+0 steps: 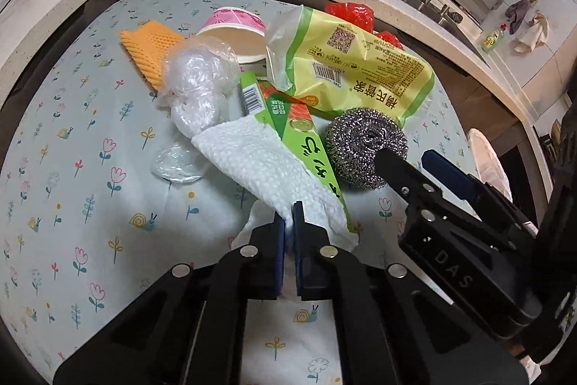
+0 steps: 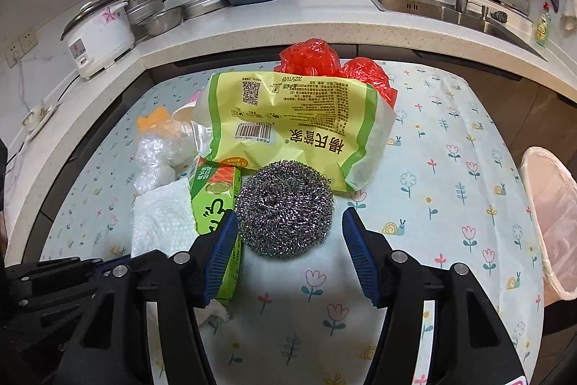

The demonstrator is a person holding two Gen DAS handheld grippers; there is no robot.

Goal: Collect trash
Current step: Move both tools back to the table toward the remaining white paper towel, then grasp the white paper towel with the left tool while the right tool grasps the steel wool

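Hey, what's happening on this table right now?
A person is clearing trash off a floral tablecloth with two handheld tongs. The left tongs are shut on a white paper towel. The right tongs stand open around a round steel-wool scrubber, not gripping it yet. A yellow-green plastic food bag and green cardboard box lie untouched.

Trash pile in middle of flowery cloth. White paper towel point(image 1: 252, 165) lies flat at front-left, its near corner bunched up. Green box point(image 1: 288, 128) lies long-ways beside it. Round shiny wire scrubber point(image 2: 285, 208) sits right of box. Big yellow-green bag point(image 2: 299, 121) lies behind w/ red bag point(image 2: 317, 56), crumpled clear plastic point(image 1: 198, 74), pink paper cup point(image 1: 234, 31) tipped over, orange net point(image 1: 151, 49).
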